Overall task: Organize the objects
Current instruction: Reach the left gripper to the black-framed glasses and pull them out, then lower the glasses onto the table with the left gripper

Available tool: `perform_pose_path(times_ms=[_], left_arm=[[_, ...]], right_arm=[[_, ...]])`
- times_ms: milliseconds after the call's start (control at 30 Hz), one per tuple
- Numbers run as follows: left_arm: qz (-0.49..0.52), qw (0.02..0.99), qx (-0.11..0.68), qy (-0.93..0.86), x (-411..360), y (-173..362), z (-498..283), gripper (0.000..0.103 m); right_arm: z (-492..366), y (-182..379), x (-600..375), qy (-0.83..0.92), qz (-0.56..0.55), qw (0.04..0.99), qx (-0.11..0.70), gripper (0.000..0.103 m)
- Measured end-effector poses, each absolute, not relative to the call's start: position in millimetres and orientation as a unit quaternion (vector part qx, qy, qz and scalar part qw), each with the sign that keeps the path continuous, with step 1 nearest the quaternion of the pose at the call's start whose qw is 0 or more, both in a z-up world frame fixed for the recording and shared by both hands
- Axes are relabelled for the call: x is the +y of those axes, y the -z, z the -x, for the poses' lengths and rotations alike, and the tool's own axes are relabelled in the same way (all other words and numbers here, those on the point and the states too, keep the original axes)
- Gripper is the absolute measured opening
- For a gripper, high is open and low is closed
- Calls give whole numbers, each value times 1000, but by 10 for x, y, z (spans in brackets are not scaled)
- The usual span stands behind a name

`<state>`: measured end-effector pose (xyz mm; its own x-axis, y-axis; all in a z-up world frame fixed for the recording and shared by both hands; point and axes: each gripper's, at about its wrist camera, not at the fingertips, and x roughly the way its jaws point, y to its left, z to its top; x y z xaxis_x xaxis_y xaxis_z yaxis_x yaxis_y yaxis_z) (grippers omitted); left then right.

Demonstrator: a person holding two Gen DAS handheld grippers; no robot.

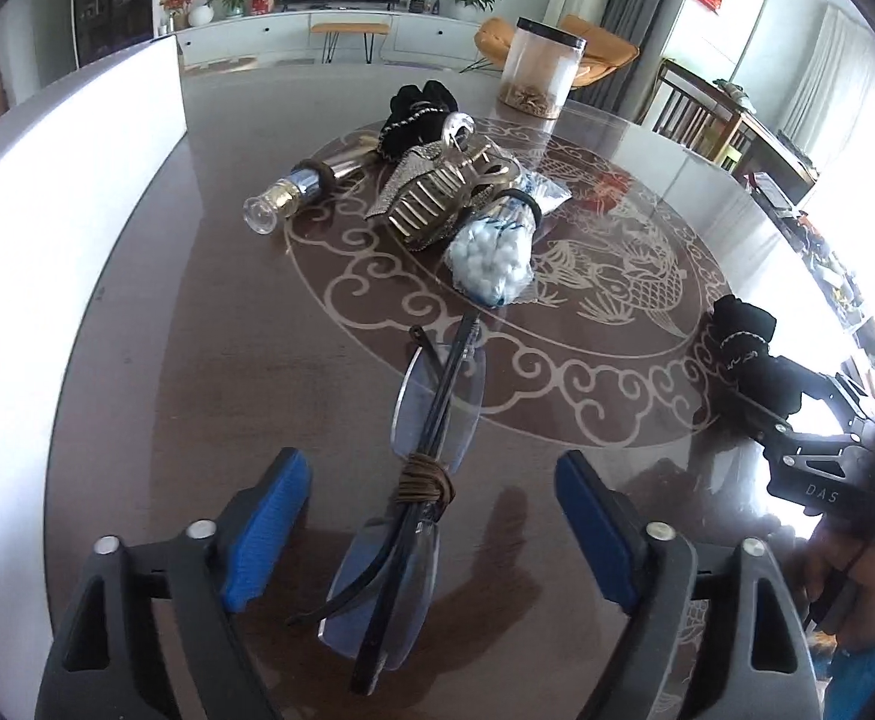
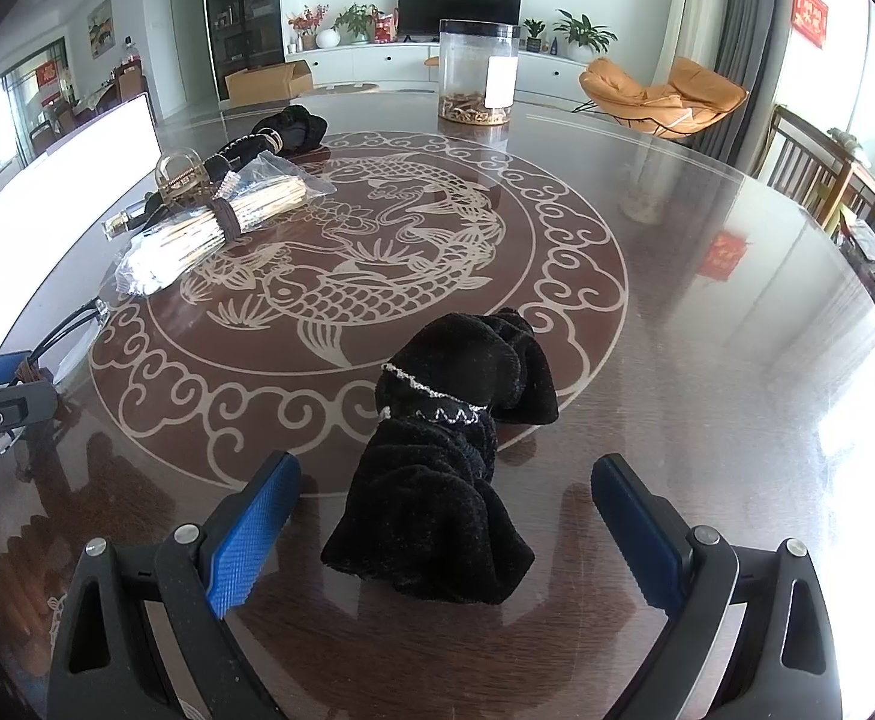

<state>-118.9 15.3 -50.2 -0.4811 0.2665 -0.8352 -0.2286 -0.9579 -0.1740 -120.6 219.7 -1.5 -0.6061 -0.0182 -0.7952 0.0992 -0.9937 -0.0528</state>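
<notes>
**Glasses let go, pouch next**

The left gripper [image 1: 431, 516] has its fingers spread wide, the folded glasses [image 1: 413, 480] lying free between them on the table [image 1: 197, 360]. The right gripper [image 2: 443, 516], fingers equally released, straddles a black velvet pouch [image 2: 449, 462], probably the next grasp. Only the left view shows the glasses whole.
</notes>
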Motion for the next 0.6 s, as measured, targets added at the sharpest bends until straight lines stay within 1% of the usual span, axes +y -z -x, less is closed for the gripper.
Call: perform_pose_path(times_ms=[33, 100, 167, 600], left_arm=[[489, 139, -11, -861, 181, 514, 1189, 98], [485, 118, 25, -866, 274, 557, 1168, 103], [475, 104, 62, -872, 379, 595, 1124, 103], [462, 103, 52, -879, 342, 595, 1062, 103]], right_arm=[[1206, 17, 2205, 895, -443, 32, 46, 98], [1207, 19, 2206, 895, -443, 31, 48, 98], [1201, 21, 2210, 895, -442, 31, 47, 98], [1200, 18, 2215, 895, -443, 32, 47, 98]])
